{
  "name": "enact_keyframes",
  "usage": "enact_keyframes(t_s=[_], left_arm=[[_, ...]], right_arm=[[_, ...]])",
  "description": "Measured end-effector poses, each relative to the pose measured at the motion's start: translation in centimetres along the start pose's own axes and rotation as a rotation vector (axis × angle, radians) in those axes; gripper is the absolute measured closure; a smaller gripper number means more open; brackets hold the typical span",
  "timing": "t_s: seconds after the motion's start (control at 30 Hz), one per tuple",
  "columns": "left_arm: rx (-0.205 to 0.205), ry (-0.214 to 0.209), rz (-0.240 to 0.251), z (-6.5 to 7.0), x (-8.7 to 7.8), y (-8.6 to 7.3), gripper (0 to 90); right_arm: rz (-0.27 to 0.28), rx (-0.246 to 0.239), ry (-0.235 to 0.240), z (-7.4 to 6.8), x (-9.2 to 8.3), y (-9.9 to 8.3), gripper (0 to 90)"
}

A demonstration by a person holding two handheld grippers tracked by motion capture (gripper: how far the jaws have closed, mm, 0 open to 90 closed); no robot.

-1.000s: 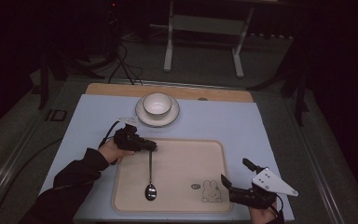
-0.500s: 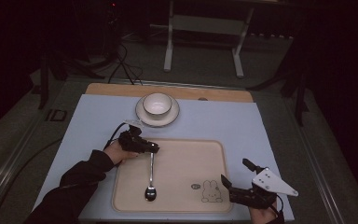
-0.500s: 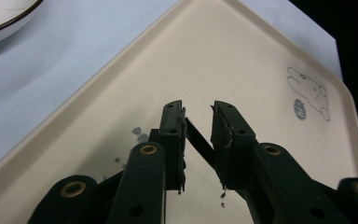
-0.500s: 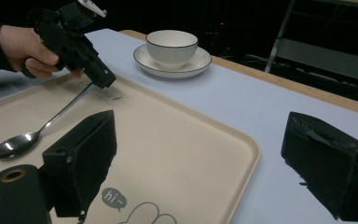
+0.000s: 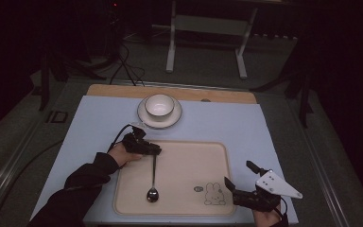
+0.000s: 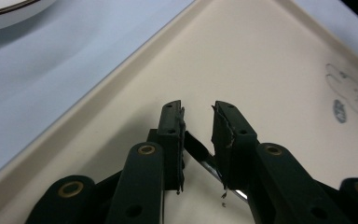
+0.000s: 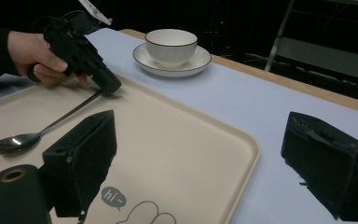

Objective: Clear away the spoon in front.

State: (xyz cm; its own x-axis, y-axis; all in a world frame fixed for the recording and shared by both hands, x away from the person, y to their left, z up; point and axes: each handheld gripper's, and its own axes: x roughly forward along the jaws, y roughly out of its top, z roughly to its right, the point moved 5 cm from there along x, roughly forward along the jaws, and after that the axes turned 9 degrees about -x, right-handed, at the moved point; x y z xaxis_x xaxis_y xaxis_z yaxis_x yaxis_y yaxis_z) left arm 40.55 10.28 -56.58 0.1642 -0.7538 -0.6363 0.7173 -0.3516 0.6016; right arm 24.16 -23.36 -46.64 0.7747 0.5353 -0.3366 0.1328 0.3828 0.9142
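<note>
Spoon [image 5: 153,175] lowered flat onto tray [image 5: 217,151], near its left edge. Left claw [image 5: 157,150] eased open around handle tip; release apparently underway. Right claw [image 5: 230,188] gaped empty.

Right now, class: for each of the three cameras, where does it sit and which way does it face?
High view: above the person's side, looking forward and down on the tray; both forearms enter from below.
Left gripper view: rides the left gripper, looking along its jaws at the spoon handle between them.
Right gripper view: rides the right gripper, jaws wide, facing across the tray.
Shared: high and right gripper views both show the cup.
</note>
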Motion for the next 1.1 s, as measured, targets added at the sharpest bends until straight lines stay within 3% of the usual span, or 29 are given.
enact_keyframes(t_s=[0.4, 0.67, 0.83, 0.93, 1.1], left_arm=[[-0.004, 0.037, 0.008, -0.1, 0.0, 0.3, 72.0], [0.029, 0.046, 0.045, 1.4, -1.4, 0.9, 65.9], [0.043, 0.096, 0.078, 2.8, -2.7, 1.4, 44.6], [0.065, 0.108, 0.086, 3.8, -3.2, 1.6, 37.3], [0.067, 0.077, 0.111, 5.2, -4.2, 1.9, 25.5]], right_arm=[[-0.004, 0.001, -0.002, 0.0, 0.0, 0.0, 10.3], [0.0, 0.0, -0.008, 0.0, -0.1, 0.0, 10.3], [0.001, 0.002, -0.012, 0.1, -0.1, 0.0, 10.3], [0.0, 0.002, -0.012, 0.1, -0.1, 0.0, 10.3], [0.001, 0.004, -0.013, 0.1, -0.1, 0.0, 10.3]])
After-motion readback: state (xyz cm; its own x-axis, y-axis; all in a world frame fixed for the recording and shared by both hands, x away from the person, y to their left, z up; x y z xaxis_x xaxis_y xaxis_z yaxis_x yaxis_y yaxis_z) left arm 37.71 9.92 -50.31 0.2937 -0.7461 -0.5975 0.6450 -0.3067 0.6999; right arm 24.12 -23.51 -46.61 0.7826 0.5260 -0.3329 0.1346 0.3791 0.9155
